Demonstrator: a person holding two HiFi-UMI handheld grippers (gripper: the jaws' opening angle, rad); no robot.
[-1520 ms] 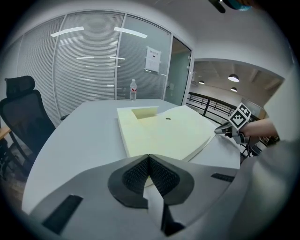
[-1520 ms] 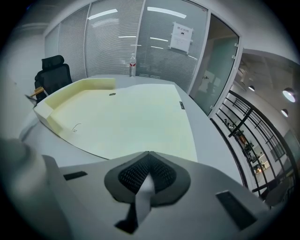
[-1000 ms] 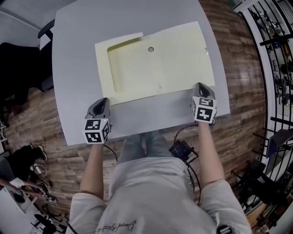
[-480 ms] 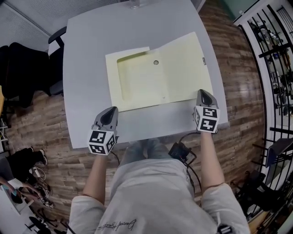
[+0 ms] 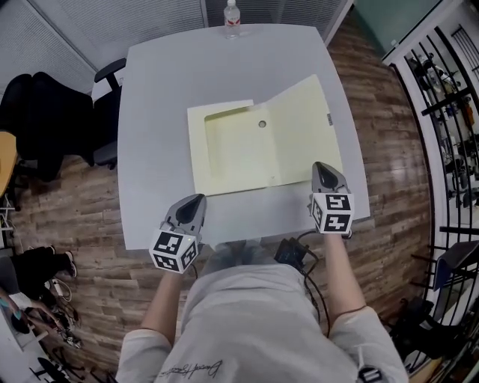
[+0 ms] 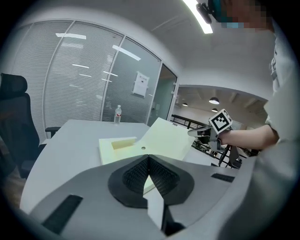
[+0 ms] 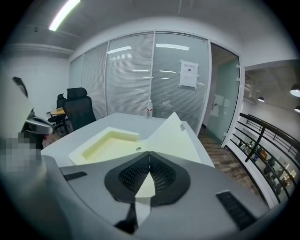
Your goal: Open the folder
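Head view: yellow folder (image 5: 262,146) lies open at frame centre on grey table (image 5: 157,112), w/ left gripper (image 5: 194,200) & right gripper (image 5: 322,169) lower down, both w/ jaws together, nothing between.

Left tongs (image 5: 197,197), right tongs (image 5: 322,165) higher.

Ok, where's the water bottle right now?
In the head view the water bottle stands upright at the far edge of the table, roughly mid-width, beyond the open folder and clear of it.
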